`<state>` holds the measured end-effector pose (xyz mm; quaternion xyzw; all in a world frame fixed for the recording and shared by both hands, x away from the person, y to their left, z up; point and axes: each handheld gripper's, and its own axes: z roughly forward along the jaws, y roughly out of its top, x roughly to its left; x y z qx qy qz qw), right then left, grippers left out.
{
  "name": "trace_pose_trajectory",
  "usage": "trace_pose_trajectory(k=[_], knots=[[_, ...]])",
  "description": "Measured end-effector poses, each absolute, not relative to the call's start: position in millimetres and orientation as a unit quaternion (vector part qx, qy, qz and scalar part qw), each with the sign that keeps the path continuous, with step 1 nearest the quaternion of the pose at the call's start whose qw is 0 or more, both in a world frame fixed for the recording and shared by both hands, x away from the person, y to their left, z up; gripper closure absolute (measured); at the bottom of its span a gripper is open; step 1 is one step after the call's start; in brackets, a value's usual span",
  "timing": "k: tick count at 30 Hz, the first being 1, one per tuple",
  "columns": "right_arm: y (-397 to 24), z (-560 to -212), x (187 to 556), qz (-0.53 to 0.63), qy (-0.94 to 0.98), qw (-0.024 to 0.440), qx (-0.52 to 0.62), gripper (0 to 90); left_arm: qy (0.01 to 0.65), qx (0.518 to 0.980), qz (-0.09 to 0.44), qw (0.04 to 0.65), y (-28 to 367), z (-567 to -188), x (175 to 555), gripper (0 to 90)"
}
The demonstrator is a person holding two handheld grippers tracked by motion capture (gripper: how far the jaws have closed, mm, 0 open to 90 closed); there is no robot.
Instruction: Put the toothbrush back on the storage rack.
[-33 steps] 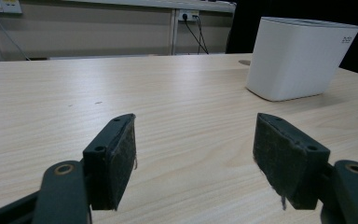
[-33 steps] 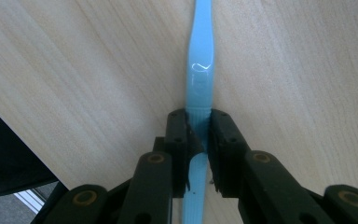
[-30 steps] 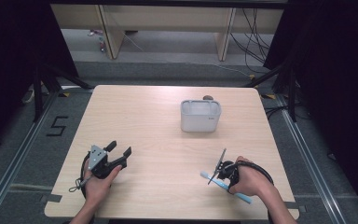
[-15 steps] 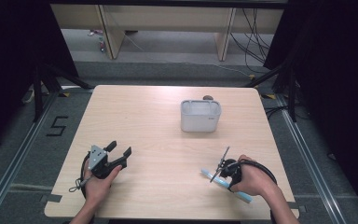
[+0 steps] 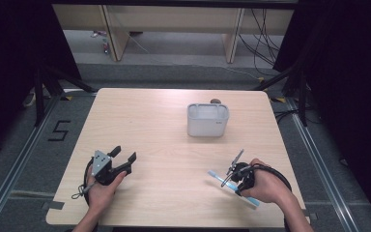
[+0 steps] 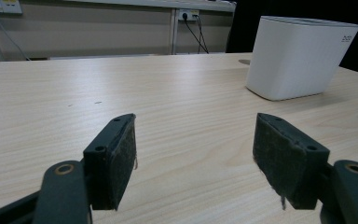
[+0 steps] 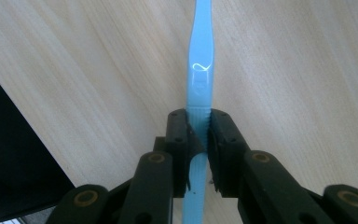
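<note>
Pale wood counter, and on it the left gripper rests near-left of the white bin, jaws wide apart, holding nothing. Over on the bin's near-right, the right gripper is clamped on the blue toothbrush, low over the counter. Grasp looks done; next, I'd say, lift and carry it to the bin.

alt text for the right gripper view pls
The right gripper is clamped on the ribbed handle of a light blue toothbrush, which runs up the middle of the picture over the pale wooden table. Its head is out of frame.
</note>
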<state>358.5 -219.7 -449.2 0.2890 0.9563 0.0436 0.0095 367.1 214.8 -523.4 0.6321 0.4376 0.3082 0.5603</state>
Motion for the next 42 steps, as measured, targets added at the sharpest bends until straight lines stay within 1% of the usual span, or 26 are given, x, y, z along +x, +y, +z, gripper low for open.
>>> trace_pose_trajectory(k=[8, 13, 14, 15, 20, 22, 26, 33, 36, 42], knots=[[-222.9, -447.0, 358.1, 0.050, 0.955, 0.019, 0.290, 79.2, 0.438, 0.632, 0.308, 0.561, 215.2, -523.4, 367.1, 29.4], [-225.7, -444.7, 357.9, 0.067, 0.955, 0.040, 0.286, 79.1, 0.438, 0.632, 0.308, 0.560, 215.0, -523.4, 367.1, 29.4], [-225.5, -443.8, 357.0, 0.070, 0.953, 0.036, 0.294, 79.1, 0.438, 0.632, 0.308, 0.560, 215.0, -523.4, 367.1, 29.4], [-226.4, -443.4, 358.1, 0.077, 0.956, 0.041, 0.281, 79.1, 0.438, 0.632, 0.308, 0.560, 215.0, -523.4, 367.1, 29.4], [-227.0, -441.6, 356.9, 0.086, 0.953, 0.051, 0.286, 79.1, 0.438, 0.632, 0.308, 0.561, 215.0, -523.4, 367.1, 29.4], [-227.5, -441.2, 357.4, 0.096, 0.954, 0.048, 0.280, 79.1, 0.438, 0.632, 0.308, 0.560, 215.0, -523.4, 367.1, 29.4], [-227.9, -439.6, 356.7, 0.110, 0.949, 0.064, 0.288, 79.1, 0.438, 0.632, 0.308, 0.561, 215.1, -523.4, 367.2, 29.4], [-231.1, -437.2, 357.0, 0.123, 0.949, 0.075, 0.281, 79.1, 0.438, 0.632, 0.308, 0.561, 215.1, -523.4, 367.1, 29.4], [-233.7, -436.9, 357.6, 0.138, 0.946, 0.087, 0.280, 79.1, 0.438, 0.632, 0.308, 0.561, 215.0, -523.4, 367.1, 29.4], [-236.4, -435.3, 356.9, 0.152, 0.942, 0.092, 0.286, 79.1, 0.438, 0.632, 0.308, 0.560, 215.0, -523.4, 367.2, 29.4]])
